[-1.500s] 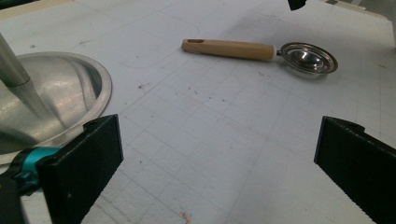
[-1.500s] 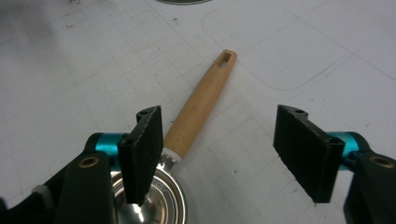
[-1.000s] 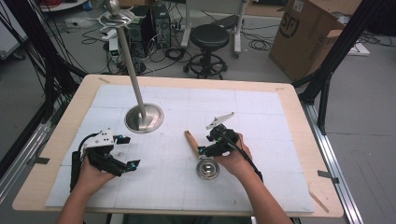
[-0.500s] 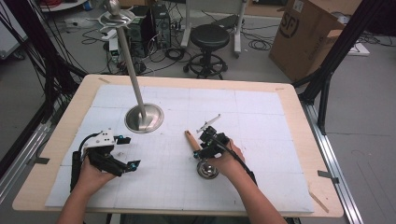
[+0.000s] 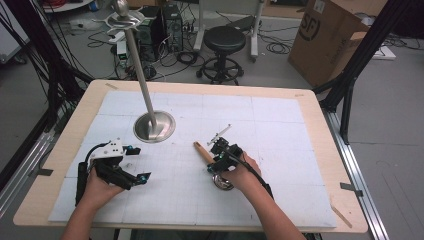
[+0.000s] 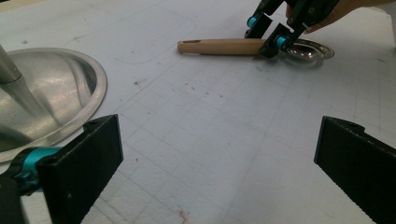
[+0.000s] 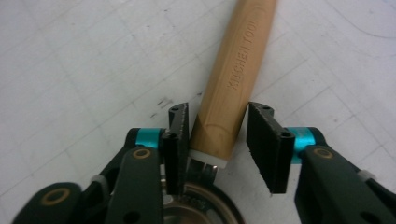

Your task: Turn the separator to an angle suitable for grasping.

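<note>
Wood-handled metal ladle on the white table mat, right gripper straddling its handle.

White mat [image 5: 280, 130] carries a steel stand base [image 5: 154, 126] at the left; the ladle [image 7: 233, 79] lies mid-table, stiff, probably bowl-heavy, its smooth round handle liable to roll. Right gripper [image 7: 217, 144] brackets the handle beside the bowl, one jaw touching, one just apart. Left gripper [image 6: 215, 177] rests spread wide, holding nothing.

Tan wooden handle [image 7: 236, 70]; white gridded mat [image 5: 280, 130]; silver stand base [image 5: 154, 126].
</note>
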Demonstrator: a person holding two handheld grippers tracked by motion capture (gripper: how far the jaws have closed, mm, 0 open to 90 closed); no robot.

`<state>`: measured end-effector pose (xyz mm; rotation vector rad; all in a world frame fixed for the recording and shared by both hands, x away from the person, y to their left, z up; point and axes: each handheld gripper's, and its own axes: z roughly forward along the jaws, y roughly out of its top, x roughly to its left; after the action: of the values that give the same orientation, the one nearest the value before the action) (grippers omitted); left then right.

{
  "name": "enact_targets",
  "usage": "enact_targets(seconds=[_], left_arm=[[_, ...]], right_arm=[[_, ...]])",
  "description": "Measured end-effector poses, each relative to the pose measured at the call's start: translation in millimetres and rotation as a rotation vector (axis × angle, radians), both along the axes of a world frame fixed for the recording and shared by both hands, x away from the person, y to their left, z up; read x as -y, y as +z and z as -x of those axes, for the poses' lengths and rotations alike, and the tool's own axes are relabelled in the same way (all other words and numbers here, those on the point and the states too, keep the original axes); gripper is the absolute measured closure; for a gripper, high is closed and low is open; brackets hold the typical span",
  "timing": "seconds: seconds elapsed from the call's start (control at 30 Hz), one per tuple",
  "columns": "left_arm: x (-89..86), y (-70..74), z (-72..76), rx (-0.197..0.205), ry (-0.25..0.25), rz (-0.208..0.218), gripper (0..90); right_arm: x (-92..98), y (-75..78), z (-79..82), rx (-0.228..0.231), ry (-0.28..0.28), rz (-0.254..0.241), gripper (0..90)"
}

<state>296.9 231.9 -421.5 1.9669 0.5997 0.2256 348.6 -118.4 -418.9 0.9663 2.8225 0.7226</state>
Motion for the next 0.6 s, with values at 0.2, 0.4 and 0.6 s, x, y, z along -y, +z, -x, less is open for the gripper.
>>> enact_targets(seconds=[0.2, 0.4, 0.6], left_arm=[[-0.3, -0.3, -0.7, -0.002, 0.004, 0.002, 1.8], [0.6, -0.4, 0.1, -0.003, 0.002, 0.001, 1.7], [0.5, -0.5, -0.6, -0.004, 0.001, -0.001, 1.8]], right_arm=[[1.8, 2.6, 3.1, 0.005, 0.042, 0.016, 67.3], [1.9, 2.8, 4.7, -0.007, 0.066, 0.009, 63.9], [2.8, 7.0, 3.2, -0.034, 0.06, -0.012, 60.3]])
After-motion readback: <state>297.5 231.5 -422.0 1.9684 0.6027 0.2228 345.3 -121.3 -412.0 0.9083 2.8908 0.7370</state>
